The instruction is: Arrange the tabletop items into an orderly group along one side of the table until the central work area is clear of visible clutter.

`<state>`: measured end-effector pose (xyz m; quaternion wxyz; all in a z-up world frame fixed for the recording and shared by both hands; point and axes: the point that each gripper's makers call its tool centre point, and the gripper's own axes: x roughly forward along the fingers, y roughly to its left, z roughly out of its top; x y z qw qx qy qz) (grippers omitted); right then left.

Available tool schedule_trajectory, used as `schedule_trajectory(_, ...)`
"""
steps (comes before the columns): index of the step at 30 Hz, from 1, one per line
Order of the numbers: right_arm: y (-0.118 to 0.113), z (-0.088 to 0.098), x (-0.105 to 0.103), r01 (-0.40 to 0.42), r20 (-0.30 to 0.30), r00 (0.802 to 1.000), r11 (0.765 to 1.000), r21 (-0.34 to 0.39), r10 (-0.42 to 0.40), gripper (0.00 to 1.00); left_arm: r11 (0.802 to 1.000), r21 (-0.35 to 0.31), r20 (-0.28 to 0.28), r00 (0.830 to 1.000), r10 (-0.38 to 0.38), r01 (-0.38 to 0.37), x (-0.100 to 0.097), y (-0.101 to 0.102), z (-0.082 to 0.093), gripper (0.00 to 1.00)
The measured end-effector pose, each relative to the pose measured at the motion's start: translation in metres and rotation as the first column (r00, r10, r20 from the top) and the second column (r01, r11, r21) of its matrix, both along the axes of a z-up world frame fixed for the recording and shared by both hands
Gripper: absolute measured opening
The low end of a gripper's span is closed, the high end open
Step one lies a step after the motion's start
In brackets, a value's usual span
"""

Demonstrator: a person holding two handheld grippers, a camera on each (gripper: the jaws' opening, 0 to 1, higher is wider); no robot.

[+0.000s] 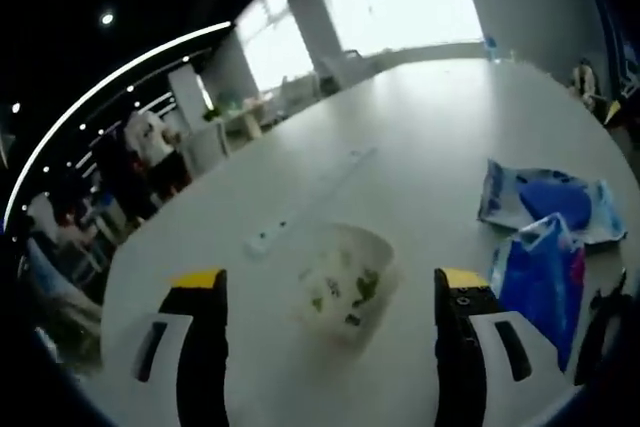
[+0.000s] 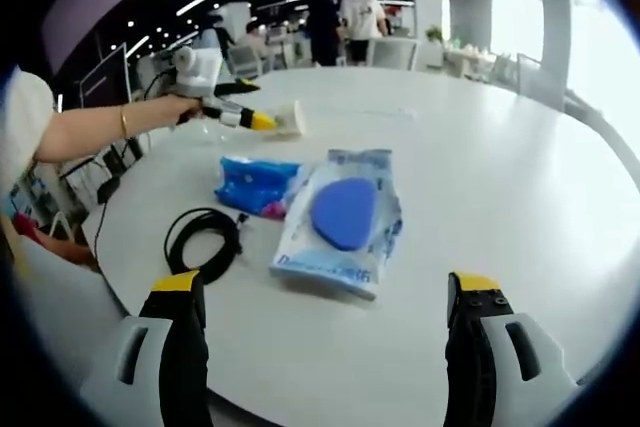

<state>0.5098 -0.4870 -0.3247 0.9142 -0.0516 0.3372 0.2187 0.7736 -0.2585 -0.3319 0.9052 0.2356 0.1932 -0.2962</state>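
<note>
- White tabletop (image 1: 470, 137), large, smooth and rounded at the edge, carries every item.
- Left gripper (image 1: 330, 297) has its two black, yellow-tipped jaws spread wide; a cup (image 1: 345, 282) lies on its side on the table between them. Whether either jaw touches it cannot be told.
- That cup is pale and white, with small green leaf-like markings on its wall, and looks blurred in the left gripper view.
- In the right gripper view the same cup (image 2: 290, 117) sits far off near the table's edge, with the left gripper (image 2: 262, 122) at it, held by a person's hand (image 2: 180, 107) and bare forearm.
- Right gripper (image 2: 330, 297) hangs above the near table edge, jaws wide apart, holding nothing.
- Ahead of it lies a flat, pale-blue plastic packet (image 2: 345, 217) with a dark blue oval shape showing on it.
- Touching that packet's left side is a smaller bright-blue packet (image 2: 255, 187) with some pink print.
- Black cable (image 2: 205, 237), coiled in a loose ring, lies just beside the smaller packet, near the table edge.
- A long white strip (image 1: 310, 202) lies on the table beyond the cup.
</note>
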Motion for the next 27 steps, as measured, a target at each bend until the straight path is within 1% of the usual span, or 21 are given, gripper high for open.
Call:
schedule_trajectory(1,0.000,0.000,0.000,0.001,-0.002,1.000,1.000,-0.001,-0.001,0.99,1.000,-0.013,-0.023,1.000,0.002,-0.002,0.001,-0.001,-0.004,0.83)
schedule_trajectory(2,-0.001,-0.001,0.000,0.002,-0.003,1.000,1.000,-0.001,-0.002,0.99,1.000,0.000,-0.027,1.000,-0.004,0.004,0.002,-0.002,-0.006,0.82)
schedule_trajectory(3,-0.001,-0.001,0.000,0.002,-0.002,1.000,1.000,-0.003,-0.002,0.99,0.999,0.039,-0.008,1.000,-0.016,0.017,0.004,-0.001,-0.007,0.81)
schedule_trajectory(4,-0.001,-0.001,0.000,0.003,-0.002,1.000,1.000,-0.003,-0.003,0.99,0.998,0.052,-0.001,1.000,-0.024,0.024,0.005,-0.001,-0.007,0.80)
schedule_trajectory(5,-0.001,-0.001,0.000,0.003,-0.003,1.000,1.000,0.000,-0.003,0.99,0.995,0.094,0.005,0.999,-0.035,0.035,0.006,-0.001,-0.010,0.76)
schedule_trajectory(6,-0.001,-0.001,-0.001,0.005,-0.005,1.000,1.000,0.000,-0.005,0.99,0.992,0.117,-0.002,0.999,-0.037,0.037,0.006,0.000,-0.014,0.74)
schedule_trajectory(9,-0.002,-0.001,0.000,0.009,-0.003,1.000,1.000,-0.003,-0.009,0.99,0.994,0.099,-0.032,0.998,-0.046,0.049,0.005,-0.005,-0.020,0.70)
schedule_trajectory(11,-0.002,-0.001,0.000,0.020,-0.005,1.000,1.000,0.010,-0.020,0.99,0.994,0.103,-0.041,0.998,-0.044,0.048,0.008,-0.005,-0.024,0.66)
schedule_trajectory(13,-0.003,-0.001,0.001,0.022,-0.006,1.000,1.000,0.013,-0.022,0.99,0.992,0.123,-0.060,0.998,-0.009,0.016,0.011,0.001,-0.027,0.61)
schedule_trajectory(14,-0.003,-0.001,0.001,0.023,-0.006,1.000,1.000,0.011,-0.023,0.99,0.990,0.144,-0.055,0.998,0.003,0.005,0.013,0.005,-0.029,0.59)
schedule_trajectory(16,-0.002,-0.002,0.001,0.017,-0.008,1.000,1.000,0.007,-0.017,0.99,0.987,0.163,-0.050,0.999,-0.004,0.012,0.014,0.006,-0.031,0.51)
schedule_trajectory(17,-0.001,-0.002,0.001,0.015,-0.008,1.000,1.000,0.007,-0.015,0.99,0.984,0.177,-0.057,0.998,-0.007,0.017,0.013,0.008,-0.033,0.48)
schedule_trajectory(18,-0.001,-0.002,0.001,0.013,-0.008,1.000,1.000,0.006,-0.013,0.99,0.984,0.177,-0.055,0.998,-0.013,0.022,0.012,0.007,-0.034,0.46)
schedule_trajectory(19,-0.001,-0.002,0.001,0.014,-0.008,1.000,1.000,0.005,-0.014,0.99,0.982,0.182,-0.057,0.998,-0.032,0.042,0.011,0.006,-0.036,0.42)
schedule_trajectory(20,-0.003,-0.003,0.001,0.023,-0.010,1.000,1.000,0.000,-0.023,0.99,0.971,0.234,-0.025,0.999,-0.033,0.038,0.014,0.011,-0.035,0.40)
schedule_trajectory(21,-0.006,-0.004,0.001,0.034,-0.010,0.999,0.999,-0.006,-0.034,0.99,0.964,0.257,-0.021,0.998,-0.058,0.061,0.013,0.010,-0.036,0.40)
schedule_trajectory(22,-0.008,-0.003,0.002,0.038,-0.008,0.999,0.999,-0.010,-0.038,0.99,0.964,0.255,-0.027,0.997,-0.071,0.076,0.012,0.008,-0.039,0.38)
schedule_trajectory(23,-0.009,-0.003,0.002,0.045,-0.008,0.999,0.999,-0.008,-0.045,0.99,0.968,0.242,-0.032,0.997,-0.066,0.072,0.011,0.008,-0.040,0.38)
schedule_trajectory(25,-0.010,-0.004,0.002,0.063,-0.017,0.998,0.998,0.010,-0.063,0.99,0.966,0.245,-0.031,0.997,-0.076,0.081,0.010,0.008,-0.042,0.37)
schedule_trajectory(27,-0.011,-0.005,0.001,0.066,-0.022,0.998,0.998,0.010,-0.066,0.99,0.964,0.252,-0.023,0.997,-0.079,0.082,0.010,0.009,-0.041,0.37)
